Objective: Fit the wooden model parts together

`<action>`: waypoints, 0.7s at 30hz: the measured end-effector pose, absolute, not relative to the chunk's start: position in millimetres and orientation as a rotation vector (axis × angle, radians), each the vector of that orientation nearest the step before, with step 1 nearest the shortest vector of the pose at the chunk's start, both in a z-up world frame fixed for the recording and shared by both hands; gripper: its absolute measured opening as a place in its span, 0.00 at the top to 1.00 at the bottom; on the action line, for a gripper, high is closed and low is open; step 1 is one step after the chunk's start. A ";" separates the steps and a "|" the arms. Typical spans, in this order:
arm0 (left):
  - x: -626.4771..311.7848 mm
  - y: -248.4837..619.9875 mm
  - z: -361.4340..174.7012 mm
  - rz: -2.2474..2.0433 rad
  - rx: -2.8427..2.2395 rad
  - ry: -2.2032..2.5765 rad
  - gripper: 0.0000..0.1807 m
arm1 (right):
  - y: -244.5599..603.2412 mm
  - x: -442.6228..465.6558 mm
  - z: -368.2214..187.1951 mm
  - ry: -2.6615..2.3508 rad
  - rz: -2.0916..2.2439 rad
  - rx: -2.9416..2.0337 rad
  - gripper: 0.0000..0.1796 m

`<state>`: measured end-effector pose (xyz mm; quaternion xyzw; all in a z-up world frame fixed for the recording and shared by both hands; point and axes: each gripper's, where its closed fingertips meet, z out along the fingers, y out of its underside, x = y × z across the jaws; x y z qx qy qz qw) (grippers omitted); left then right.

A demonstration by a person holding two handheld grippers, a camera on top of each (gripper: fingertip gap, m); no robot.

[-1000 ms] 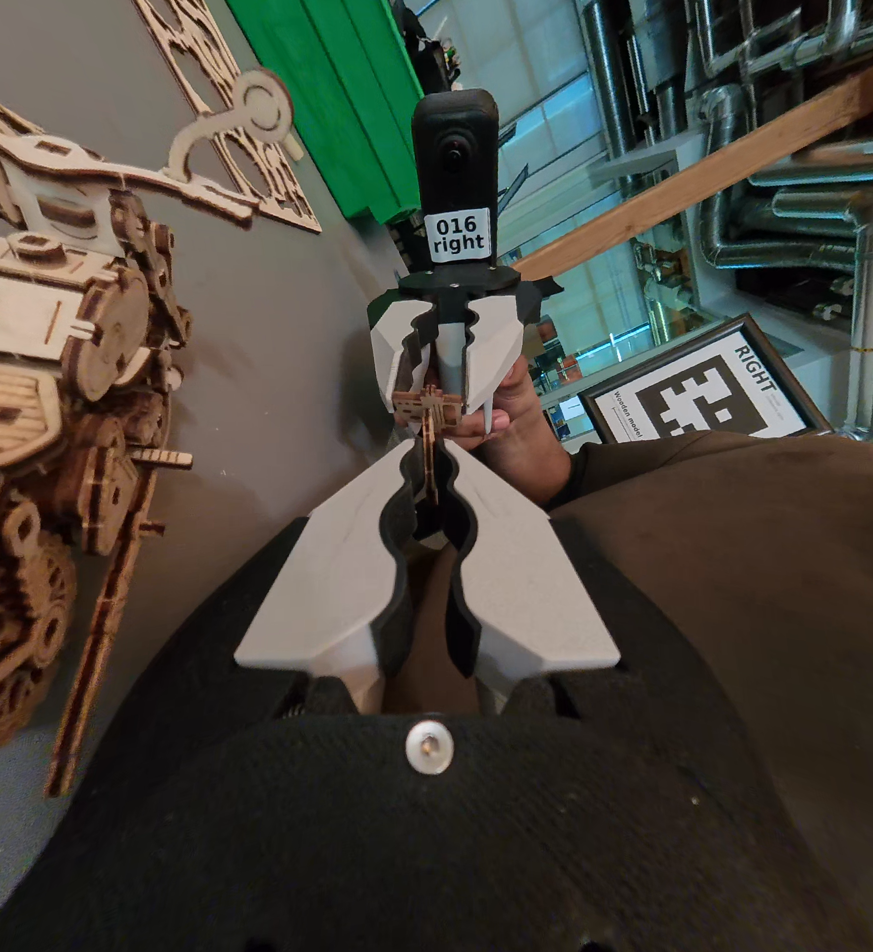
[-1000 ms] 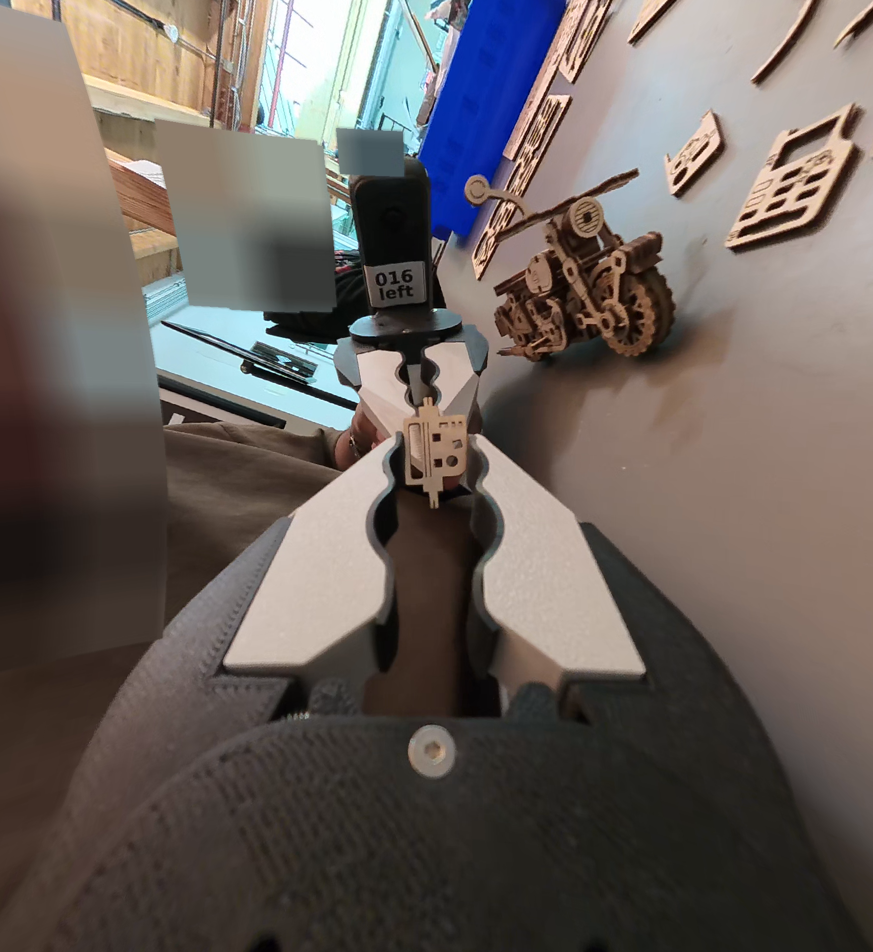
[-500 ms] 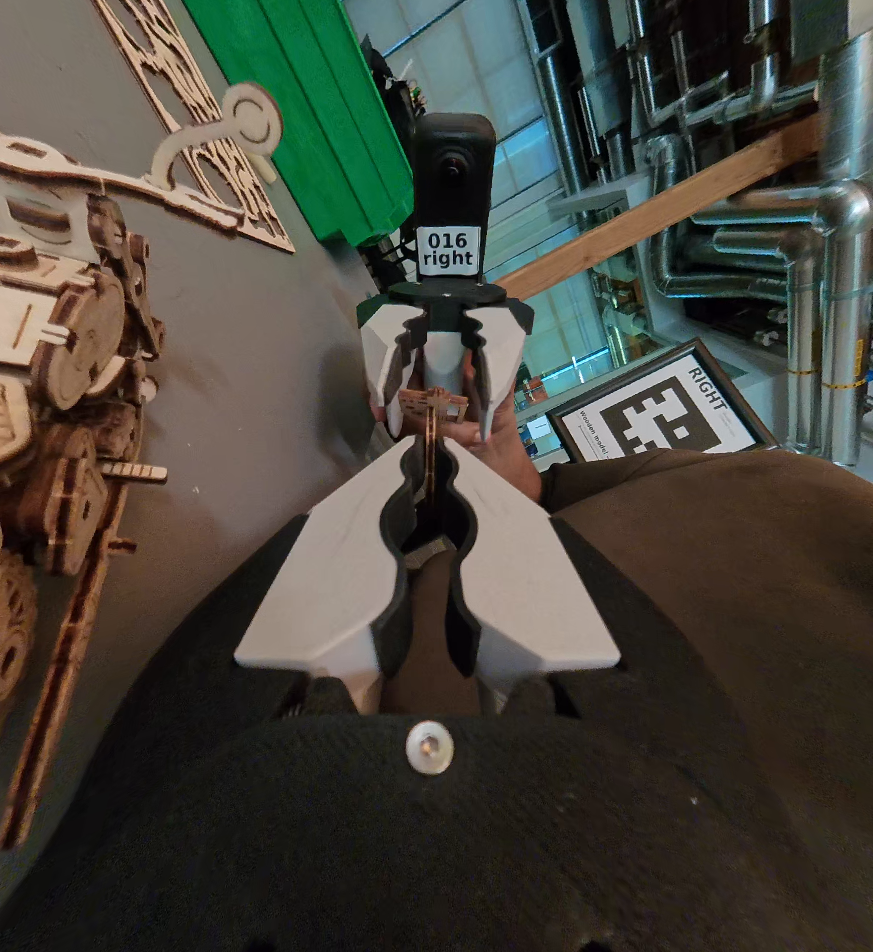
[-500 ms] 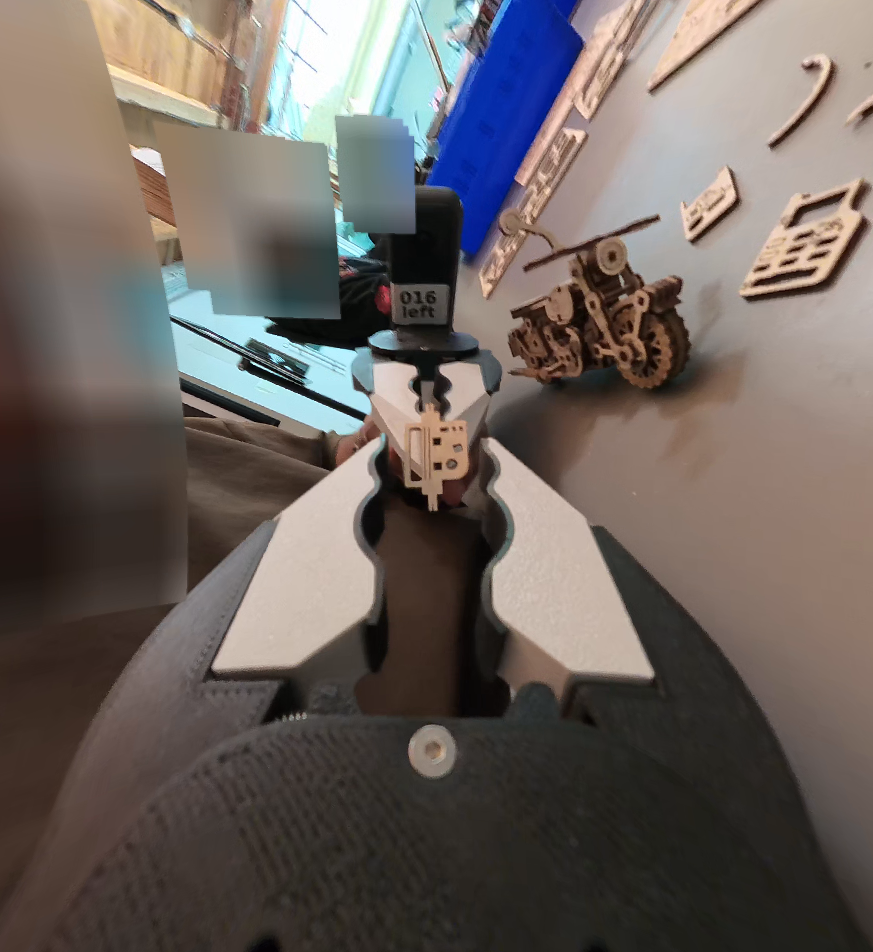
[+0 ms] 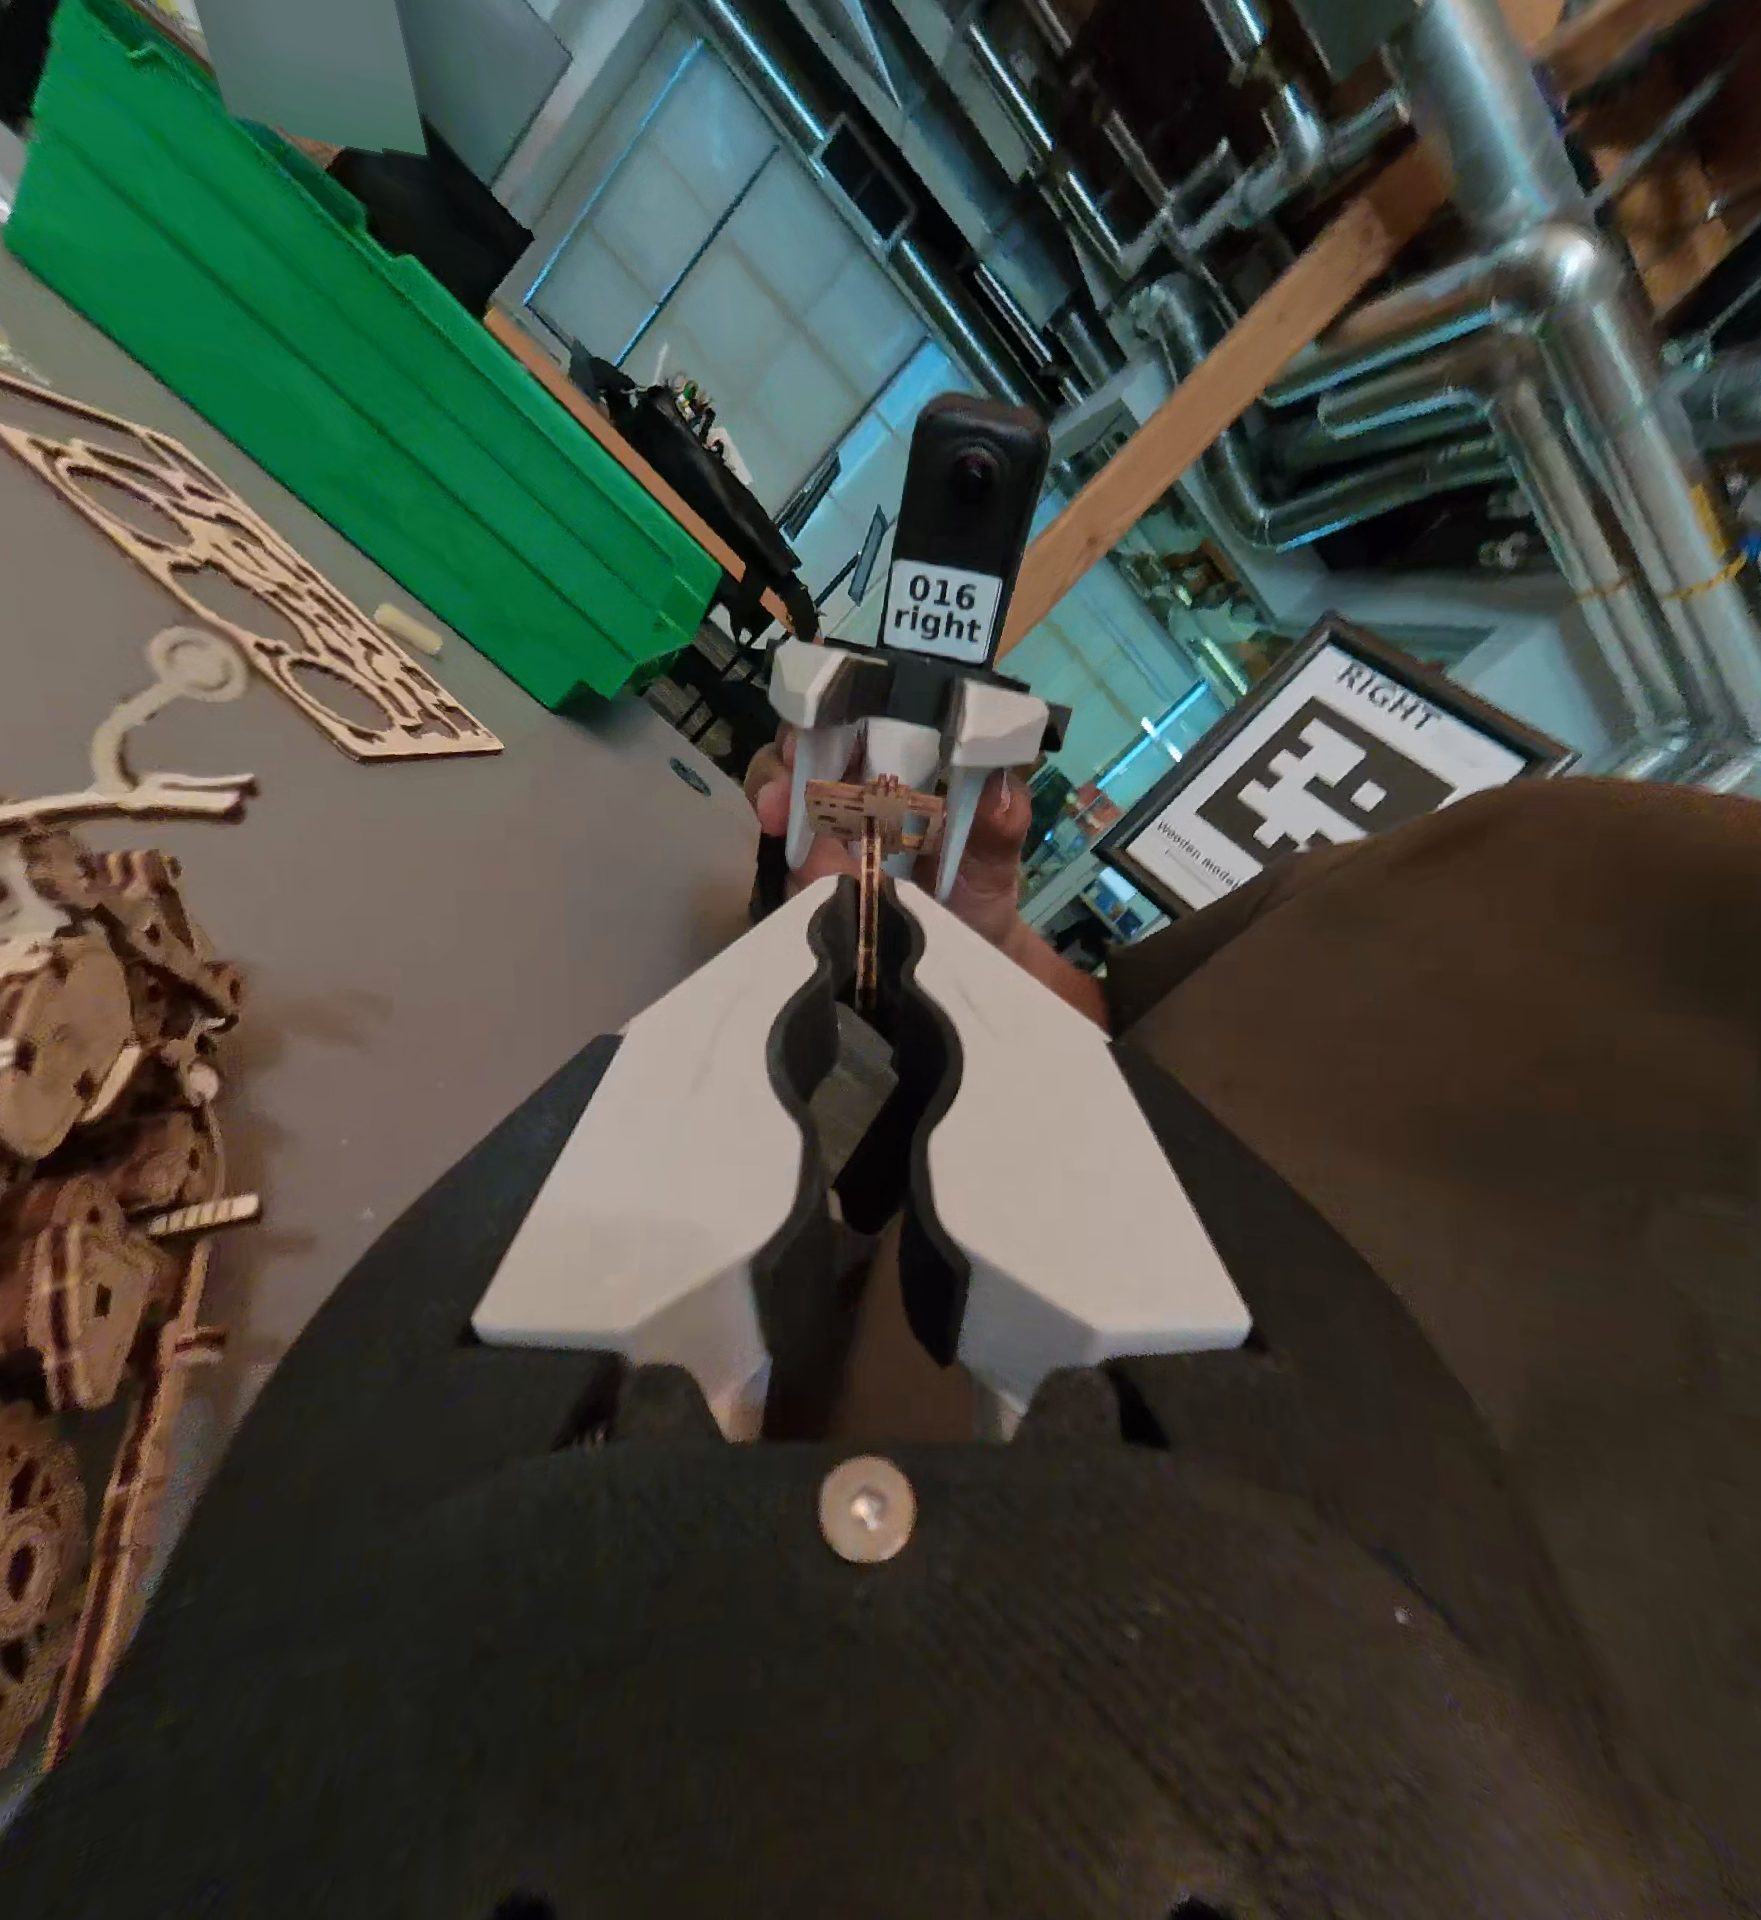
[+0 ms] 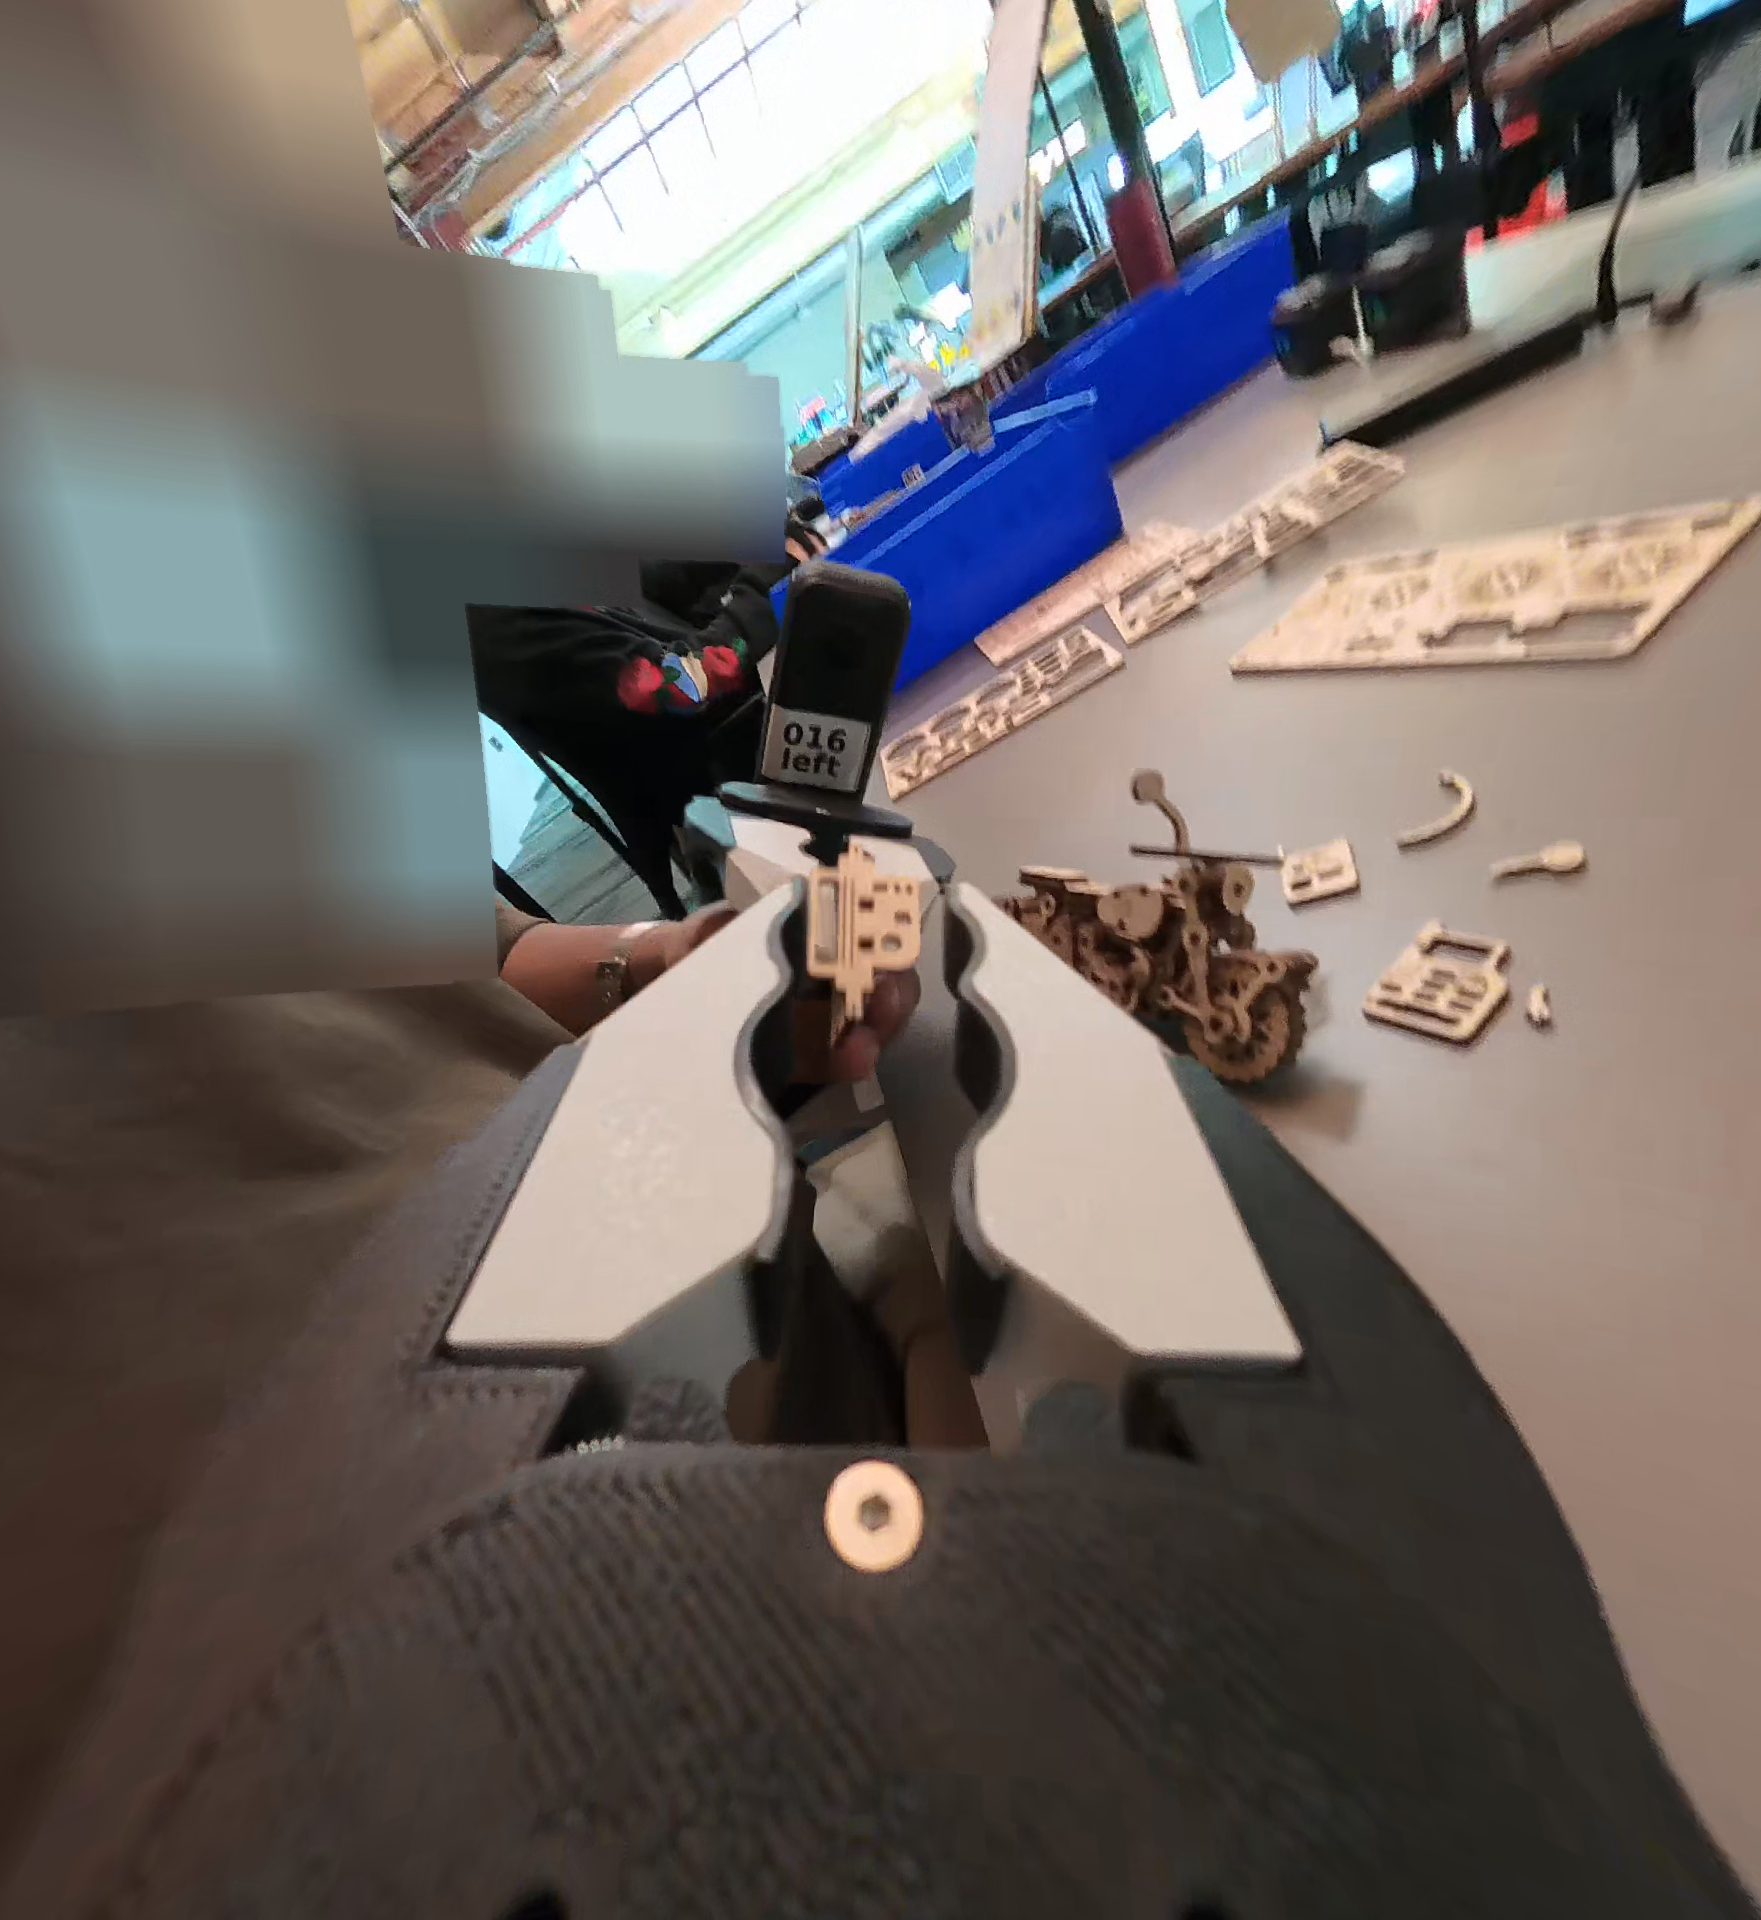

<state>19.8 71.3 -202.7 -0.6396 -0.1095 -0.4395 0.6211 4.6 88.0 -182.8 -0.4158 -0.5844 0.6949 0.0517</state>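
Note:
My left gripper is shut on a thin wooden strip, seen edge-on and pointing forward. A small flat wooden plate with cut-outs sits crosswise on the strip's far end. My right gripper faces the left one and is closed on that plate from both sides. It also shows in the left wrist view. Both grippers are held in the air above the grey table. A hand shows behind each gripper.
A built wooden motorcycle model stands on the table and fills the left edge of the left wrist view. Part sheets and loose cut pieces lie beyond it. A green bin and a blue bin stand at the table's far sides. Less than 4 cm separates the two grippers' tips.
Both grippers have rolled together, so the table now looks nearly level instead of steeply tilted. The plate and strip stay held between them.

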 end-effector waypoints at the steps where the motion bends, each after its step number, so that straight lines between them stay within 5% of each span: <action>1: 22.3 71.5 -203.2 -0.989 -1.485 -0.227 0.99 | 88.7 5.9 -179.2 -1.766 2.119 -1.246 0.88; 5: 31.0 72.5 -201.5 -0.943 -1.501 -0.153 0.99 | 89.3 9.8 -173.5 -1.759 2.121 -1.211 1.00; 21: 30.1 69.1 -191.6 -0.946 -1.445 -0.134 0.99 | 80.2 13.4 -168.9 -1.748 2.179 -1.183 0.95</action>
